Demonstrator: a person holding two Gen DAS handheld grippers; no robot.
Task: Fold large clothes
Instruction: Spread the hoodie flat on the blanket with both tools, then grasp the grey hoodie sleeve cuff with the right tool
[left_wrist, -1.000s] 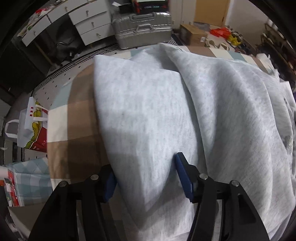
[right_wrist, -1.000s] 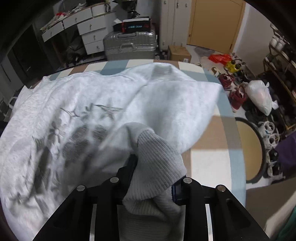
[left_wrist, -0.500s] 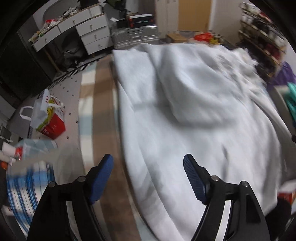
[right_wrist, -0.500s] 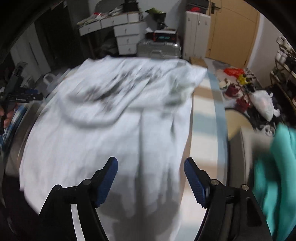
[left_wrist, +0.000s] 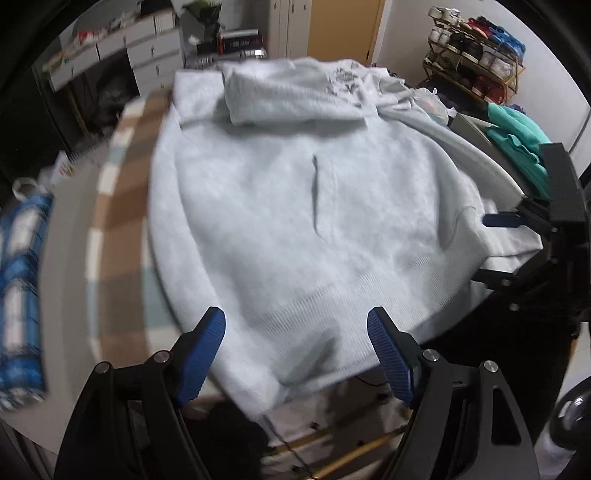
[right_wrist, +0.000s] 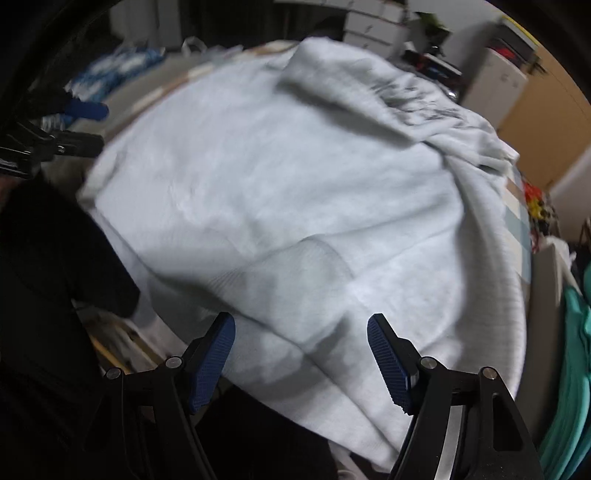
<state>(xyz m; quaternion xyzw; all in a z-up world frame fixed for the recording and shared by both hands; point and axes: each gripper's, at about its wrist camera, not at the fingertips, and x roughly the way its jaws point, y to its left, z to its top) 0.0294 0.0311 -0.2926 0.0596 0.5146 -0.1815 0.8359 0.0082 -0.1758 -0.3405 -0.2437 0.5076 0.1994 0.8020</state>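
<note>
Jaws on both tools are standing wide apart w/ nothing gripped. Left gripper (left_wrist: 295, 343) is hovering over the ribbed hem of 1 light grey sweatshirt (left_wrist: 303, 206), blue pads (left_wrist: 201, 354) clear of the cloth. Right gripper (right_wrist: 299, 350) is likewise hanging open above the garment's near edge (right_wrist: 295, 221), pads not pressing on it.

Sweatshirt is lying spread across the counter (left_wrist: 122, 206), which is wearing a brown, cream & pale-blue checked cover; far part is folded back over itself, dark print showing (left_wrist: 343, 83). Near hem is drooping over the counter's front edge.

Counts: 2 grippers, 1 sweatshirt, 1 teal garment (left_wrist: 517, 136) at the right, 1 shoe rack (left_wrist: 476, 48), 1 blue-white checked bag (left_wrist: 18, 280) at the left.

Hard to make out: both views are blurring, esp. the right wrist one; print design unreadable. Sleeves are mostly tucked under or lost in folds. Dark mass at the bottom of each view is hiding whatever is under the counter.
</note>
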